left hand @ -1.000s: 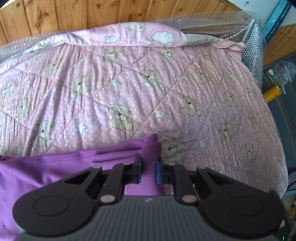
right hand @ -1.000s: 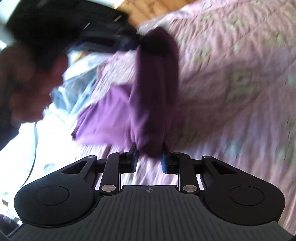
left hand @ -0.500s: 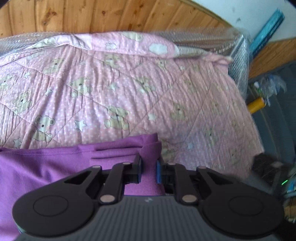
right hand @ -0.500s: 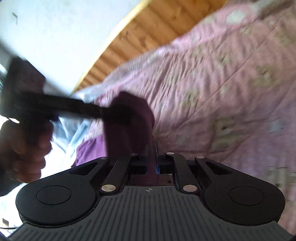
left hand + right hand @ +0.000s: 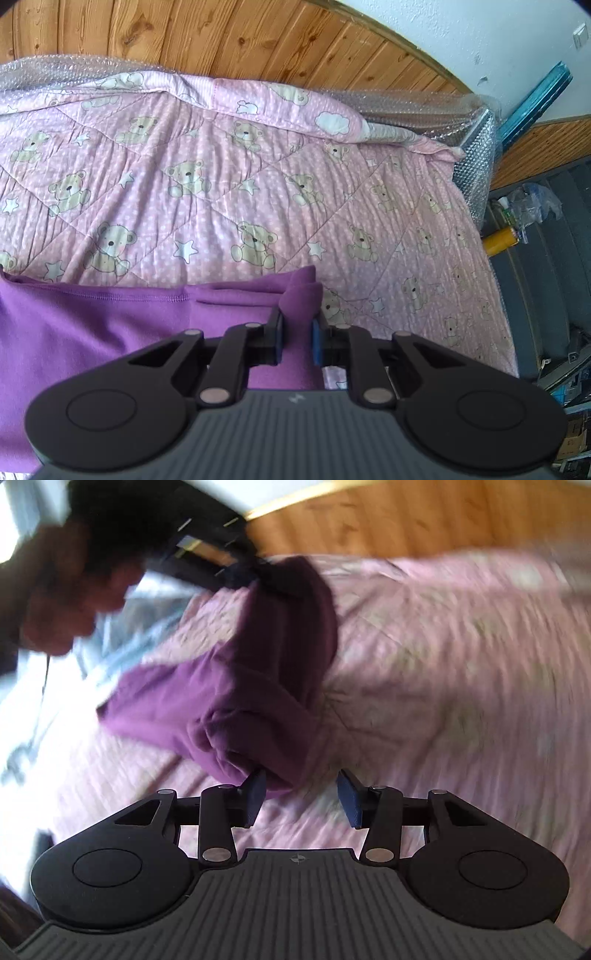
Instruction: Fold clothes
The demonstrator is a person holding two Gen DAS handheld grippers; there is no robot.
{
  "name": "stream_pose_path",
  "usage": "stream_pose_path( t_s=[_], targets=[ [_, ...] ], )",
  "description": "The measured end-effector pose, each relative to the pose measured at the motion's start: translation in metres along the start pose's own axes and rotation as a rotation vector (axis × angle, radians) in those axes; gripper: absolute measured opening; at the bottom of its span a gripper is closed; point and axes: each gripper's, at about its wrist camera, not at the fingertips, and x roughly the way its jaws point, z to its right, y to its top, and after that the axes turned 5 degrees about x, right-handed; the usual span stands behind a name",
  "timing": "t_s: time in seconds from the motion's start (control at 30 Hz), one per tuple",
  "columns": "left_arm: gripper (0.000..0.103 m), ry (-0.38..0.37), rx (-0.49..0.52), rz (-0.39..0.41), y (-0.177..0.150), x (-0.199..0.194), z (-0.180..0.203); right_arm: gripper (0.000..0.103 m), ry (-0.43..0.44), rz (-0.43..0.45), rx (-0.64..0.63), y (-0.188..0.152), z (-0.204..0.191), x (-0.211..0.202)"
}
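Left gripper (image 5: 296, 338) pinching purple garment (image 5: 110, 332) on pink quilt (image 5: 258, 192), right gripper (image 5: 301, 799) opening, cloth seemingly brushing one pad, view blurred

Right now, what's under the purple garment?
The pink bear-print quilt lies under the purple garment, showing all around it. Whatever is beneath the garment's middle is covered. Bubble wrap shows at the quilt's edge.

Colours and patterns on the bed.
Garment (image 5: 110, 332): plain purple, no print. Quilt (image 5: 258, 192): pink with white dots, beige teddy bears and white stars, stitched in diamonds. Wall panelling (image 5: 221, 40): orange-brown knotty wood. Left claw (image 5: 297, 338): black with blue pads; right claw (image 5: 301, 797) likewise.
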Motion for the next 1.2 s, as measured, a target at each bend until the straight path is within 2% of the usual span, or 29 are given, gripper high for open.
stream_pose_path(
  t_s=[0.07,0.17,0.27,0.4,0.53,0.57,0.6,0.63,0.83,0.93,1.0,1.07,1.13,1.17,1.2],
  targets=[
    [0.014,-0.015,0.014,0.008,0.002,-0.012,-0.002,0.046,-0.032,-0.006,-0.194,0.006,-0.015,0.007],
    [0.014,-0.026,0.031,0.022,0.004,-0.030,-0.006,0.040,-0.017,0.015,-0.248,0.015,-0.018,-0.007],
    [0.014,-0.035,0.032,0.033,0.003,-0.045,-0.011,0.040,-0.002,0.037,-0.300,0.024,-0.022,-0.021],
    [0.014,-0.039,0.039,0.032,-0.002,-0.054,-0.010,0.040,-0.033,0.057,-0.387,0.031,-0.035,0.010],
    [0.014,-0.040,0.036,0.038,-0.005,-0.057,-0.008,0.036,0.018,0.061,-0.555,0.031,-0.067,0.032],
    [0.014,-0.035,0.032,0.042,-0.005,-0.057,-0.007,0.006,0.038,0.051,-0.566,0.030,-0.071,0.031],
    [0.014,-0.030,0.019,0.051,-0.005,-0.059,-0.010,0.000,0.058,0.041,-0.576,0.029,-0.076,0.030],
    [0.014,-0.026,0.005,0.059,-0.005,-0.061,-0.012,0.000,0.078,0.032,-0.586,0.028,-0.081,0.030],
    [0.014,-0.010,-0.053,0.081,-0.003,-0.065,-0.022,0.000,0.144,0.030,-0.524,-0.002,-0.089,0.009],
    [0.014,-0.027,-0.086,0.112,0.001,-0.067,-0.025,0.000,0.225,-0.001,-0.459,-0.015,-0.092,-0.001],
    [0.014,-0.028,-0.077,0.114,0.003,-0.069,-0.023,0.000,0.240,-0.010,-0.451,-0.025,-0.095,-0.004],
    [0.014,-0.028,-0.066,0.110,0.003,-0.073,-0.020,0.000,0.163,0.015,-0.423,-0.028,-0.090,-0.008],
    [0.014,-0.027,-0.060,0.106,0.000,-0.078,-0.019,0.006,0.097,0.027,-0.347,-0.021,-0.069,-0.008],
    [0.014,-0.027,-0.058,0.103,-0.002,-0.080,-0.018,0.016,0.058,0.035,-0.310,-0.018,-0.058,-0.006],
    [0.014,-0.030,-0.056,0.102,-0.003,-0.083,-0.018,0.019,0.040,0.037,-0.314,-0.013,-0.051,-0.001]
  ],
)
